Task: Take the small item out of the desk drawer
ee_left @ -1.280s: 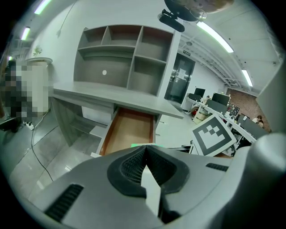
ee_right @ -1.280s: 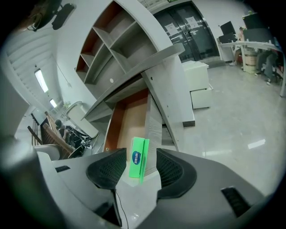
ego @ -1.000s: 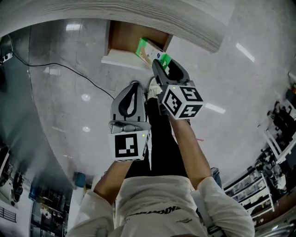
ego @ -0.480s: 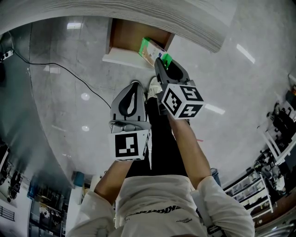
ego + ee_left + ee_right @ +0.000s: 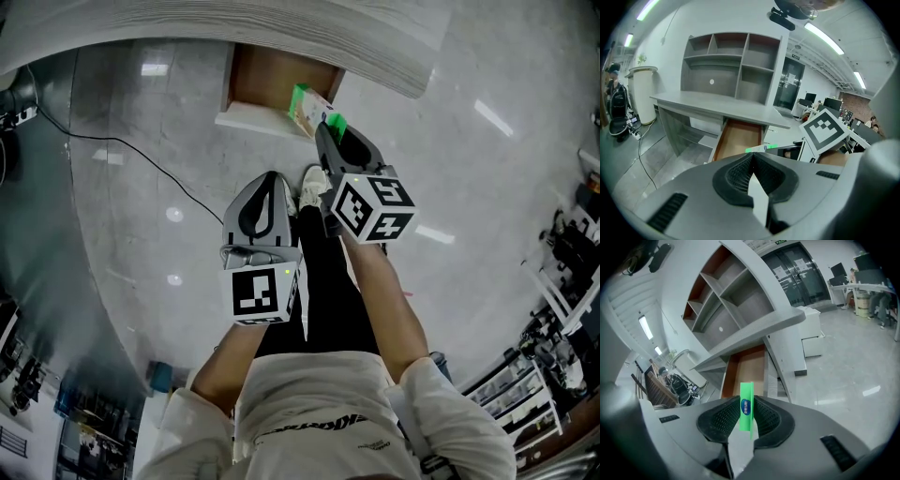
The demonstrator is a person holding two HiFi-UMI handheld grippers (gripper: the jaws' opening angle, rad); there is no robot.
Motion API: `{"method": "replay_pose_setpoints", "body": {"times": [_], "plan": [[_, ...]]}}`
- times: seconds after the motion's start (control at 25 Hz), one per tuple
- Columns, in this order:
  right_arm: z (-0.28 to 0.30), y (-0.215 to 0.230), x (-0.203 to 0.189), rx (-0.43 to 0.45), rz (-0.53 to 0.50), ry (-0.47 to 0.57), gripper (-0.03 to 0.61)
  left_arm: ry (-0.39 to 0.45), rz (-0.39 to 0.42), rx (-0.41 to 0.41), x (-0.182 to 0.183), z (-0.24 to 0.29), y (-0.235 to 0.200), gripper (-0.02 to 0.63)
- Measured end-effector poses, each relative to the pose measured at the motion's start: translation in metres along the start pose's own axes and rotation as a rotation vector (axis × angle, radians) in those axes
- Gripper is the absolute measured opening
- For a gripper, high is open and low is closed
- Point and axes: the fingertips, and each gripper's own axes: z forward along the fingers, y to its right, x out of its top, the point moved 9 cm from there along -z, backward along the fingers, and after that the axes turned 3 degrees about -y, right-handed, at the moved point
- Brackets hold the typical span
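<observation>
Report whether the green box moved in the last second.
Yes, slightly. The right gripper's jaws have just been closing onto the green box, raising it from the drawer's front right corner.

Black cable (image 5: 112, 141) trailing over the glossy floor (image 5: 487, 187) on your left, grey cubby shelves (image 5: 731, 61) ahead of you, dark glass doors (image 5: 801, 273) beyond them

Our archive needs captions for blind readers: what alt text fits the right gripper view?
The right gripper, whose jaws have just been closing, clamps a slim green box between its pads. Beyond it, a wooden drawer stands open under a grey desk topped by a shelf unit.
</observation>
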Motion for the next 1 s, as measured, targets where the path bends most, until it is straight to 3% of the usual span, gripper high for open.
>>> {"method": "replay_pose_setpoints", "body": {"times": [0.72, 1.0], "plan": [[-0.171, -0.113, 0.069, 0.065, -0.097, 0.154, 0.112, 0.099, 0.003, -0.036, 0.087, -0.14, 0.027, 0.015], [-0.237, -0.16, 0.103, 0.078, -0.156, 0.239, 0.112, 0.198, 0.042, -0.035, 0.141, -0.194, 0.027, 0.015]]}}
